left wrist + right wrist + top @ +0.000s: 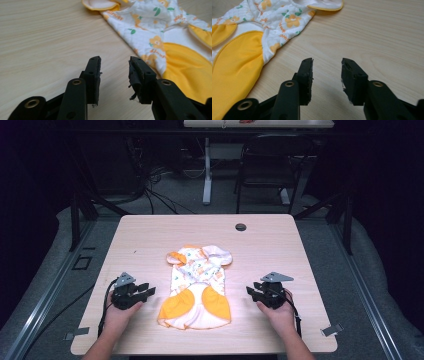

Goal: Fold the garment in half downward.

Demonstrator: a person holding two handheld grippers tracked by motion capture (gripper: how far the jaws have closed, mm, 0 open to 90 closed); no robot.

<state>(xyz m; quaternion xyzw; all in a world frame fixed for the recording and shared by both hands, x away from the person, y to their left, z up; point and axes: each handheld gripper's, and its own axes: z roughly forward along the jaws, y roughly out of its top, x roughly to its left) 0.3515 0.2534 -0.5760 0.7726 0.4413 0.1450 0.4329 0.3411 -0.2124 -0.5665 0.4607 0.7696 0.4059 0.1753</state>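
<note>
A small baby garment (198, 286), white with an orange flower print and two orange-yellow panels at its near end, lies flat in the middle of the wooden table (150, 232). My left gripper (149, 290) rests on the table just left of it, open and empty. Through the left gripper view, the garment (162, 37) lies ahead and to the right of the gripper (115, 62). My right gripper (249, 291) rests to the garment's right, also open and empty. From the right gripper view, the garment (252, 42) lies ahead-left of the gripper (327, 63).
A round dark grommet (240, 226) is set into the table near its far edge. Beyond the table stand a chair (270, 165) and a white table leg (207, 170), with cables on the floor. Metal clips (332, 330) sit at the table's near corners.
</note>
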